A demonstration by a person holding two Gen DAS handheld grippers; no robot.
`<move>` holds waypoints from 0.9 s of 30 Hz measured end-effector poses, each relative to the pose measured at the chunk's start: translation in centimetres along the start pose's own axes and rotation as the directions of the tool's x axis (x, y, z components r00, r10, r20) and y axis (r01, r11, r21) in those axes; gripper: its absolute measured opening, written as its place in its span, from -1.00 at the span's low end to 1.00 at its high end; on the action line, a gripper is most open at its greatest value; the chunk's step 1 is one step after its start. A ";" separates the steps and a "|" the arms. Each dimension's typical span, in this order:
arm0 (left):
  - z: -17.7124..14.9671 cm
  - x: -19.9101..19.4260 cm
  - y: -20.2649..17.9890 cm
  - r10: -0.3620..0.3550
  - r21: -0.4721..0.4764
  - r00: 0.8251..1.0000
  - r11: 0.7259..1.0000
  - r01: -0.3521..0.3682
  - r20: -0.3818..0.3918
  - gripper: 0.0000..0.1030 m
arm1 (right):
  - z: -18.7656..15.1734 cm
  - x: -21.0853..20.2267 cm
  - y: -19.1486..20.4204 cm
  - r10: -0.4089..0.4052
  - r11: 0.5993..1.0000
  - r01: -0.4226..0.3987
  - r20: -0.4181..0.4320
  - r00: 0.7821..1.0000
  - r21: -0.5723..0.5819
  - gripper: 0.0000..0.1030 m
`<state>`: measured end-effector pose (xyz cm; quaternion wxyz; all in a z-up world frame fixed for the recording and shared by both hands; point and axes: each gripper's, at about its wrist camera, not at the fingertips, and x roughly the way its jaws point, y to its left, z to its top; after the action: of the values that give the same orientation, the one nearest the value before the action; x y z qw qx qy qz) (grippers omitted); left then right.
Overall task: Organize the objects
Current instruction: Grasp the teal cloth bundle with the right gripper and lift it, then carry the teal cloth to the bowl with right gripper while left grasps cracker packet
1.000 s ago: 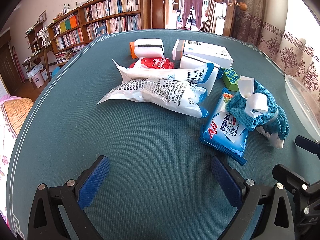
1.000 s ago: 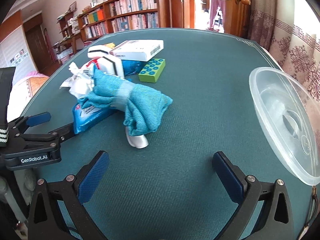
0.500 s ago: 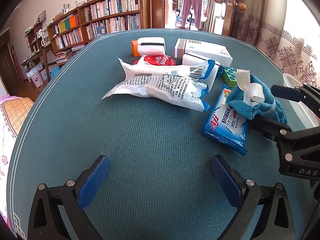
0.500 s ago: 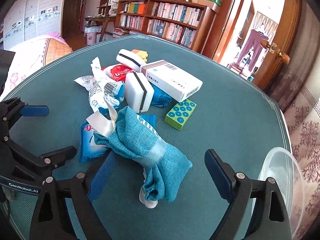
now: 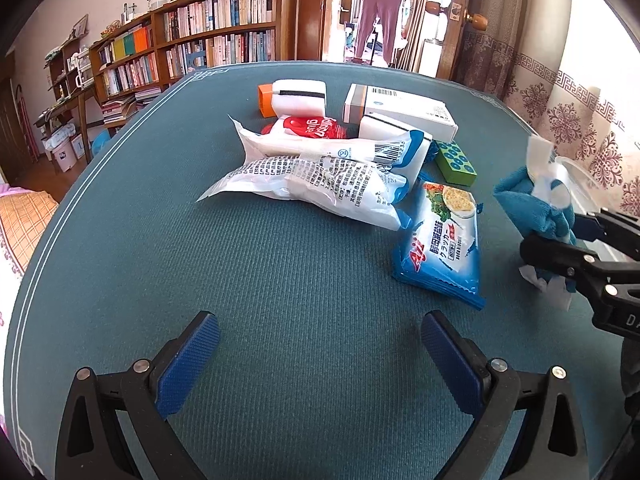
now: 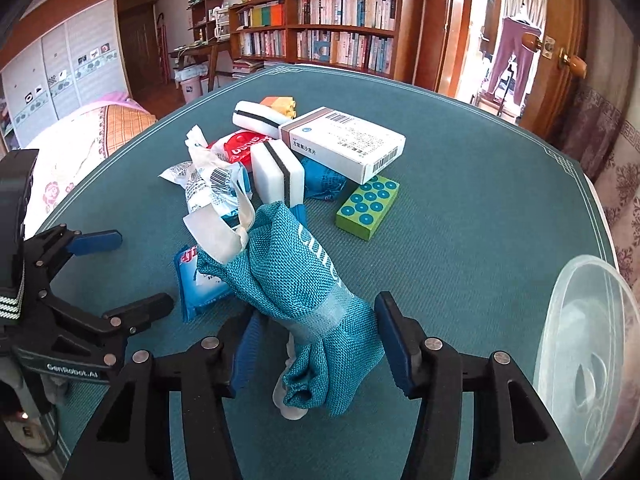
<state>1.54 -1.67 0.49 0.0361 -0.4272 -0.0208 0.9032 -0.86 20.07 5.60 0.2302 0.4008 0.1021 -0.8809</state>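
Teal tabletop, rounded, with a pale line running along its rim – bookshelves behind, a bed off the far-left edge in the right wrist view. Plenty of bare cloth in the near half; the clutter sits toward the middle and far side.

The right tool has just been closing, and its blue pads now sit on both sides of the teal pouch – gripped low, white ribbon sticking up at the top. In the left wrist view the pouch looks clear of the cracker pack, out near the right edge.

The left tool hangs wide over bare tabletop, nothing between its fingers.

Behind: two white bags, a red pack, a sponge, a white box leaning over the green block. A clear tub sits at the right rim, open ground between it and the pile.
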 end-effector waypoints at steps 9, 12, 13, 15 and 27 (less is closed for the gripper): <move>1.0 -0.3 -2.3 -0.031 0.034 1.000 0.999 0.031 -0.004 1.00 | -2.7 -3.7 -3.2 0.142 0.969 -0.152 0.064 0.988 0.197 0.08; 1.7 -0.5 -3.7 -0.040 0.064 0.999 0.997 0.039 0.010 1.00 | -3.2 -4.5 -3.8 0.158 0.958 -0.175 0.092 0.983 0.228 0.08; 1.9 -0.6 -4.2 -0.041 0.074 0.999 0.996 0.040 0.013 1.00 | -3.3 -4.8 -3.9 0.159 0.956 -0.179 0.100 0.982 0.233 0.08; 2.5 -0.3 -5.1 -0.040 0.091 0.999 0.995 0.039 0.009 0.99 | -3.5 -5.2 -4.2 0.159 0.954 -0.182 0.112 0.981 0.239 0.08; 4.2 3.2 -7.8 -0.052 0.123 0.998 0.991 0.057 -0.048 0.38 | -4.5 -7.0 -6.2 0.145 0.936 -0.194 0.178 0.973 0.295 0.08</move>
<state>-3.35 6.30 1.18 0.0878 -0.4436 0.0249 0.8916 3.04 29.40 7.90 0.2466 0.3703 -0.0907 -0.8910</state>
